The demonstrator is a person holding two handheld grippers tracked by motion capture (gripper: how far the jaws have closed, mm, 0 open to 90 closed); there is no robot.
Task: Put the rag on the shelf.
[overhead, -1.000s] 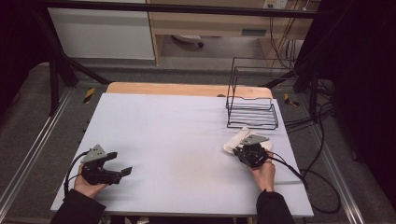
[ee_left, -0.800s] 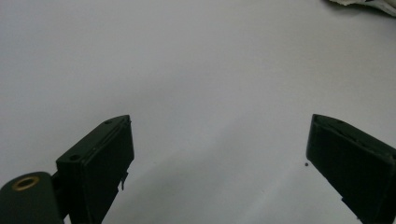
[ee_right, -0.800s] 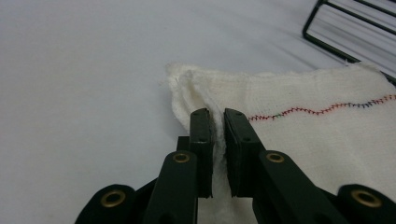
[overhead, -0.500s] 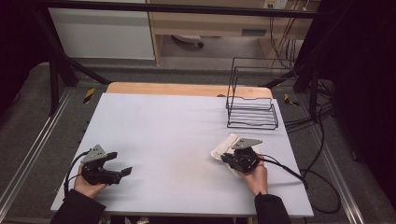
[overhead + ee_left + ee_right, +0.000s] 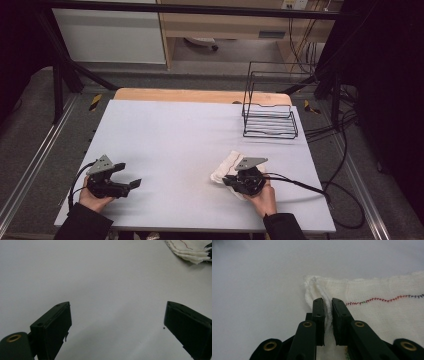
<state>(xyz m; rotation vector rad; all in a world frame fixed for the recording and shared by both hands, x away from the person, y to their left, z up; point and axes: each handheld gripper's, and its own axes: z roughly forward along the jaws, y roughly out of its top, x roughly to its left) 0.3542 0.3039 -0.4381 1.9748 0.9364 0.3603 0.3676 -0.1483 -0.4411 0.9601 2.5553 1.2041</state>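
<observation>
A folded white cloth (image 5: pixel 226 165) with a coloured zigzag seam lies on the pale table (image 5: pixel 190 130), right of the middle near the front. My right gripper (image 5: pixel 229 179) is shut on a bunched fold at the cloth's edge (image 5: pixel 387 312). In the right gripper view the jaws (image 5: pixel 327 301) pinch that fold between them. My left gripper (image 5: pixel 129 175) rests at the front left, held by a hand. Its jaws (image 5: pixel 117 322) stand wide open over bare table, and the cloth (image 5: pixel 190 250) shows far off at the top right of the left gripper view.
A black wire rack (image 5: pixel 270 120) stands at the table's back right. A wooden strip (image 5: pixel 175 95) runs along the far edge. Cables (image 5: pixel 300 184) trail from the right gripper over the table's right side.
My right gripper has dragged the cloth to the left and a little toward the front edge. The left gripper has stayed where it was.
</observation>
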